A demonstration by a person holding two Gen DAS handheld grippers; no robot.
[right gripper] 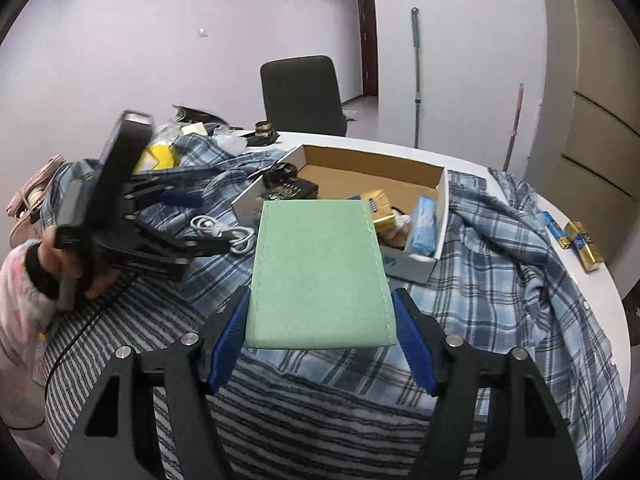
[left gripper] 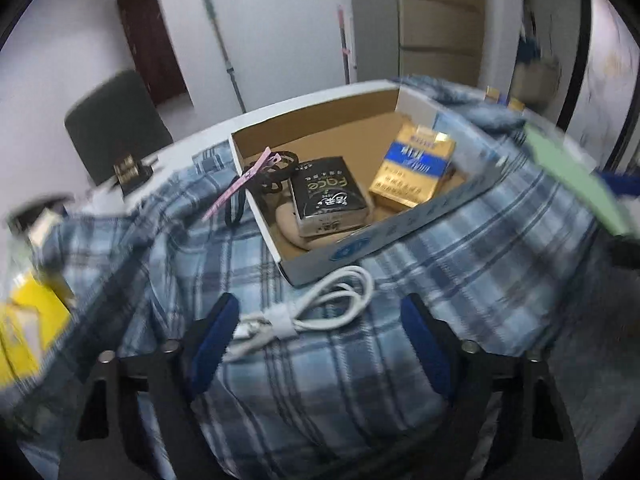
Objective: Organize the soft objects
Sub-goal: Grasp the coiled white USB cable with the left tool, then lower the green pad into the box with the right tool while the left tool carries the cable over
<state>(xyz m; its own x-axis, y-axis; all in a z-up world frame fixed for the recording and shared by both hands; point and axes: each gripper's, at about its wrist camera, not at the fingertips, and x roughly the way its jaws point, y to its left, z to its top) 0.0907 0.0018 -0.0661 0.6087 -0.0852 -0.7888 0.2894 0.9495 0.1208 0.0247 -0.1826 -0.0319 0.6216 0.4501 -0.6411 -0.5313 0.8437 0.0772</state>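
My right gripper (right gripper: pixel 320 316) is shut on a flat green pouch (right gripper: pixel 320 268) and holds it above the plaid cloth, just short of the open cardboard box (right gripper: pixel 438 216). The pouch also shows as a blurred green shape at the right of the left wrist view (left gripper: pixel 576 176). My left gripper (left gripper: pixel 320 316) is open, its blue pads either side of a coiled white cable (left gripper: pixel 320 304) that lies on the blue plaid shirt (left gripper: pixel 480 256). In the right wrist view the left gripper (right gripper: pixel 192 220) hovers by the cable (right gripper: pixel 224 234).
The box (left gripper: pixel 304 264) holds a black "Face" pack (left gripper: pixel 328 196), a gold-blue pack (left gripper: pixel 412 168), hair ties and a pink clip (left gripper: pixel 244 180). A striped cloth (right gripper: pixel 304 424) lies at the front. Gold packs (right gripper: pixel 580 244) sit at the table's right edge. A chair (right gripper: pixel 300 92) stands behind.
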